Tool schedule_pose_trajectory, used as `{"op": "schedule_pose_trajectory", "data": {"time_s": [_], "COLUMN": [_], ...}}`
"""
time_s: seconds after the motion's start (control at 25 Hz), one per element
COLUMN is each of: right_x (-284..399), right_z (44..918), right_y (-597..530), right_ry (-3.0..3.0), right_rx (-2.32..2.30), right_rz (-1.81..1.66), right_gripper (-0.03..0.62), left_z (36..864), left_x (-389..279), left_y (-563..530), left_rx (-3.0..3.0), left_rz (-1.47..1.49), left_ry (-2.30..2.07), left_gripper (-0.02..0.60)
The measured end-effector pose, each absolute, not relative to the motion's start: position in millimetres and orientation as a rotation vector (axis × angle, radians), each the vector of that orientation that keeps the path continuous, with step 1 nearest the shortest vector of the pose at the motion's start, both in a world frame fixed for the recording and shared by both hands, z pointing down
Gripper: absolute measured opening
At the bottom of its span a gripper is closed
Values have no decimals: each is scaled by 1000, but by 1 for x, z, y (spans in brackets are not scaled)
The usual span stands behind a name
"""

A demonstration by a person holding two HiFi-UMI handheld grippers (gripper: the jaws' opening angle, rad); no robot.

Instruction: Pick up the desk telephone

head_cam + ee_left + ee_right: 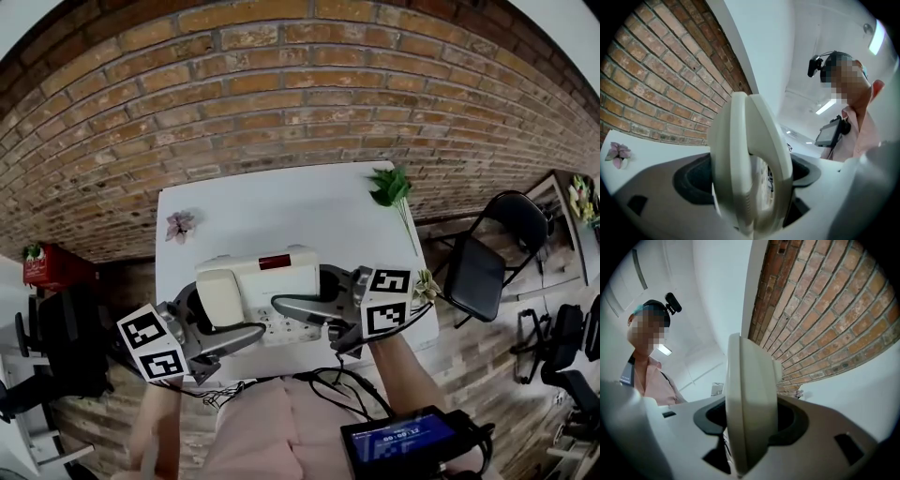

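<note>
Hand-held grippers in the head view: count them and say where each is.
2. The left hand-held gripper clamps the left end of the desk telephone; the right hand-held gripper clamps its right end, over the white table. None seems hidden.

light: bright, even | glare: ceiling strip | edges: fisheye bend, dark vignette | desk telephone close-up blurred

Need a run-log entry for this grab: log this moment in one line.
phone: over table, held from both sides | left hand-held gripper: shut on phone | right hand-held gripper: shut on phone
</note>
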State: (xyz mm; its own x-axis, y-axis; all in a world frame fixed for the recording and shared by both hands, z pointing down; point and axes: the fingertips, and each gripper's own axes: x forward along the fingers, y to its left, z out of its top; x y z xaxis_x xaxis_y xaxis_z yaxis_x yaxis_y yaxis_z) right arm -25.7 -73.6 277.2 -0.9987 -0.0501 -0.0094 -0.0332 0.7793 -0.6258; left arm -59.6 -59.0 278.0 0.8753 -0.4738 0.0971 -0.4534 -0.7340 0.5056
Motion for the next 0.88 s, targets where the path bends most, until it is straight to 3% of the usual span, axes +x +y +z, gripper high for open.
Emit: {"op": "schedule_pose_trajectory", "data": {"time_s": [0.88], "right_x": [-27], "right_z": [266], "right_y": [-61], "right_ry": [2948], "right_rx": [-121], "right_rz": [-981], "right_gripper": [219], "left_z": [269], "left_x": [-61], "left_y": [-48], "left_rx": [2536], "left_rz": [-27], "left_ry": [-637], "left_gripper": [469]}}
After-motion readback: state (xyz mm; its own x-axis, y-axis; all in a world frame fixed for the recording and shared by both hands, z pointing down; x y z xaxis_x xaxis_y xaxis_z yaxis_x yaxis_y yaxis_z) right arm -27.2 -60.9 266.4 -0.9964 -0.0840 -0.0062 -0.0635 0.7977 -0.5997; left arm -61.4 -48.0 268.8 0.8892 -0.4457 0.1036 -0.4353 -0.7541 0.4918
